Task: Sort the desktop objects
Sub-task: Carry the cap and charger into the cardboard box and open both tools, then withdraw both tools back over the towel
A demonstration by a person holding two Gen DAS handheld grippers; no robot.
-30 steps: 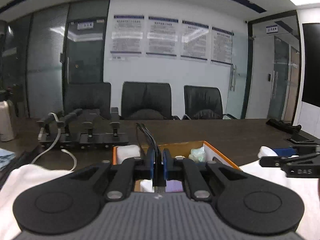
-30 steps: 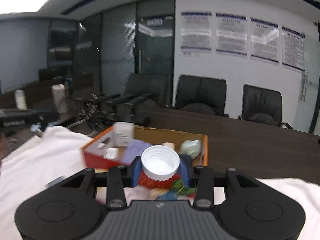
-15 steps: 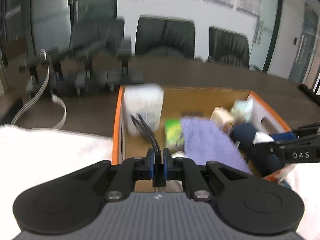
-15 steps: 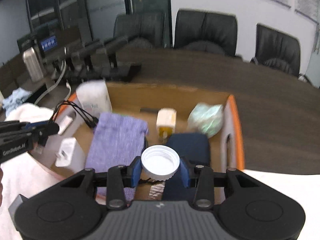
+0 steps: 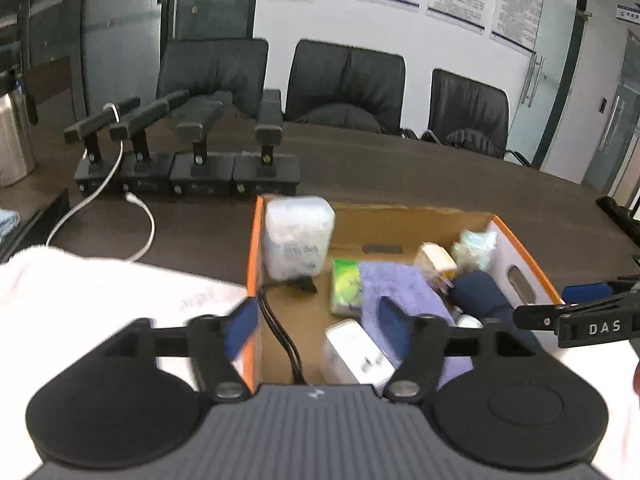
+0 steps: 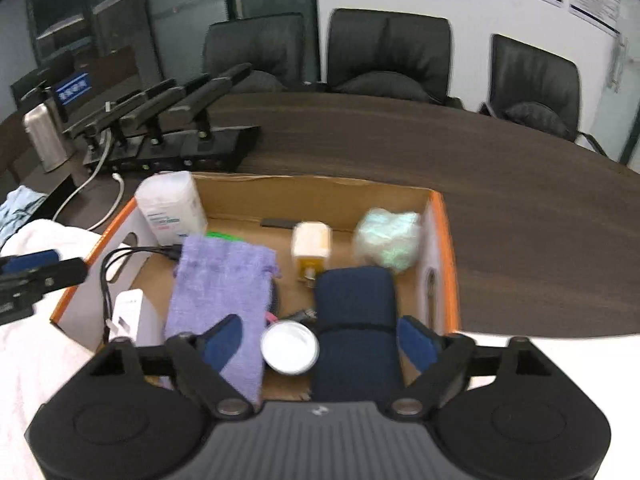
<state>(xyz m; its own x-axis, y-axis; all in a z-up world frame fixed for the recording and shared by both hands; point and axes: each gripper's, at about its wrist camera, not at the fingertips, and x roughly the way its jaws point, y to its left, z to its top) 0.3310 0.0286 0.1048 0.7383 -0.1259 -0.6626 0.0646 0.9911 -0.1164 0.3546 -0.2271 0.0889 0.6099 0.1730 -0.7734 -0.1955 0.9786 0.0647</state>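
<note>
An orange-rimmed cardboard box holds a purple pouch, a navy case, a white tissue pack, a white charger and a green packet. My left gripper hovers over the box's near left corner, its jaws opening. A black cable lies loose between them and runs down into the box. My right gripper is over the near side, jaws opening too. A white-lidded jar sits free between its pads, wedged between pouch and case.
A row of black microphone stands with a white cable stands behind the box on the dark table. A steel flask is at far left. White cloth covers the near table. Black chairs line the far side.
Both grippers came forward and down over the box. The left one opened and let go of the black cable. The right one opened and released the white-lidded jar.
</note>
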